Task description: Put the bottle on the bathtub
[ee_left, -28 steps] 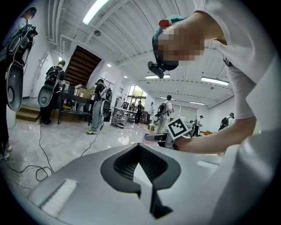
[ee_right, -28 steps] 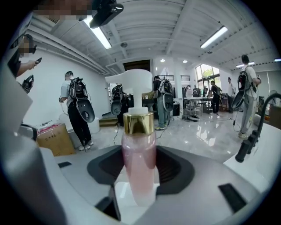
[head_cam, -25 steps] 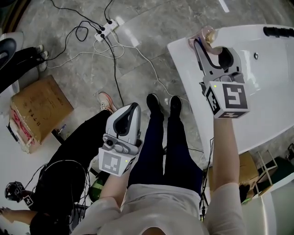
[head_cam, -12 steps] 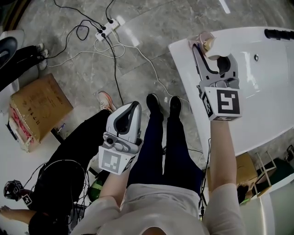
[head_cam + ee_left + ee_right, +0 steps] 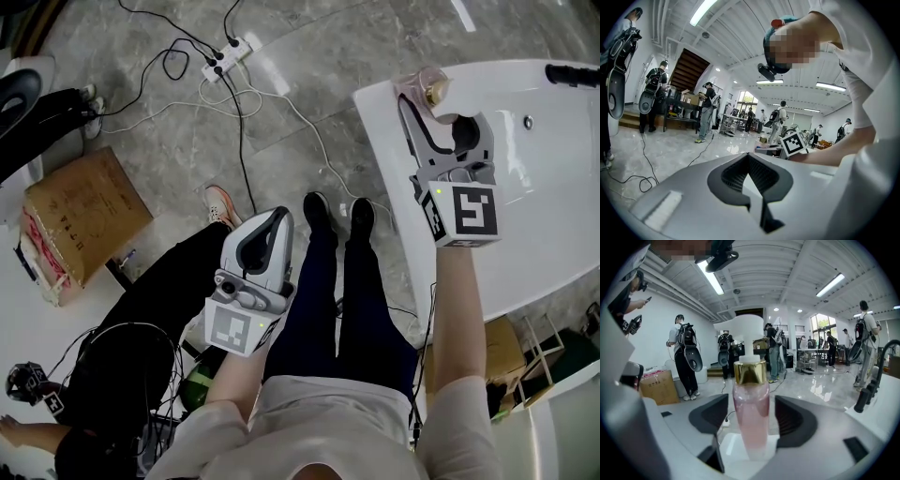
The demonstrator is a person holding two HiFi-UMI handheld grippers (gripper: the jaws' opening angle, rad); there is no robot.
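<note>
A pink bottle (image 5: 419,84) with a gold collar and white pump stands upright on the corner of the white bathtub (image 5: 548,220). My right gripper (image 5: 439,112) is open around it. In the right gripper view the bottle (image 5: 751,413) stands between the two dark pads with a gap on each side, on the white tub rim (image 5: 726,446). My left gripper (image 5: 265,232) hangs low beside the person's legs, away from the tub. Its jaws (image 5: 749,176) are shut with nothing between them.
A black faucet (image 5: 572,73) sits at the tub's far edge, seen also as a faucet (image 5: 868,387) in the right gripper view. Cables and a power strip (image 5: 230,52) lie on the marble floor. A cardboard box (image 5: 80,220) stands left. Several people stand around the hall.
The right gripper shifted slightly around the tub corner; the bottle stays upright there. The left gripper has barely moved.
</note>
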